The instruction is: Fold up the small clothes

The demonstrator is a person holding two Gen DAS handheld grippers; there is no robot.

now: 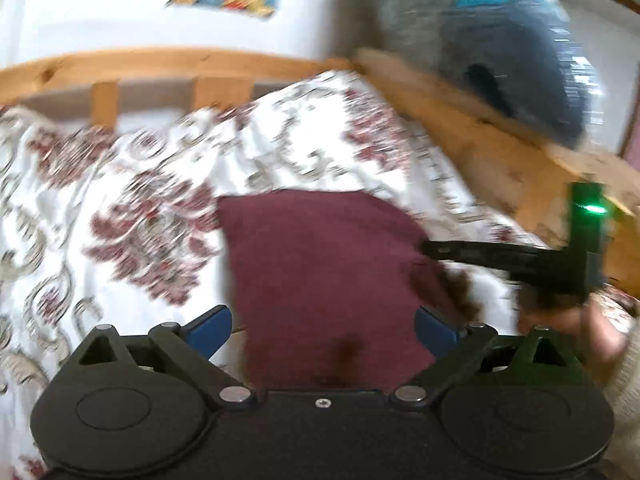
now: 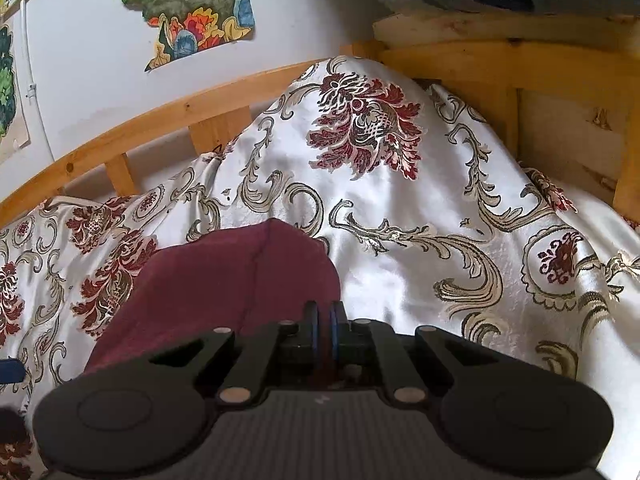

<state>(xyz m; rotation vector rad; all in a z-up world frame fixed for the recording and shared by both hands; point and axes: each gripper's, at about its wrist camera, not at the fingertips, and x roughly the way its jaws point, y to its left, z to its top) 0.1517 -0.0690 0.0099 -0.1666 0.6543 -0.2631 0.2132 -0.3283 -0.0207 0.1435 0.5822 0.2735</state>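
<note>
A small maroon garment (image 1: 320,256) lies on the floral bedspread (image 1: 120,200). My left gripper (image 1: 324,332) hangs just over its near part, jaws wide open, and its blue pads (image 1: 212,332) touch nothing. From the right, my right gripper (image 1: 430,249) reaches in to the garment's right edge. In the right wrist view the right gripper (image 2: 325,314) is shut, with a thin sliver of the maroon garment (image 2: 224,280) pinched between its blue pads. The rest of the cloth spreads to its left. The left wrist view is blurred.
A wooden bed rail (image 2: 160,120) runs along the white wall, which has colourful drawings (image 2: 192,12) on it. A wooden post and board (image 2: 520,64) close off the right. A grey-blue bundle (image 1: 500,52) sits on the frame at the upper right. The bedspread bulges up behind the garment (image 2: 368,132).
</note>
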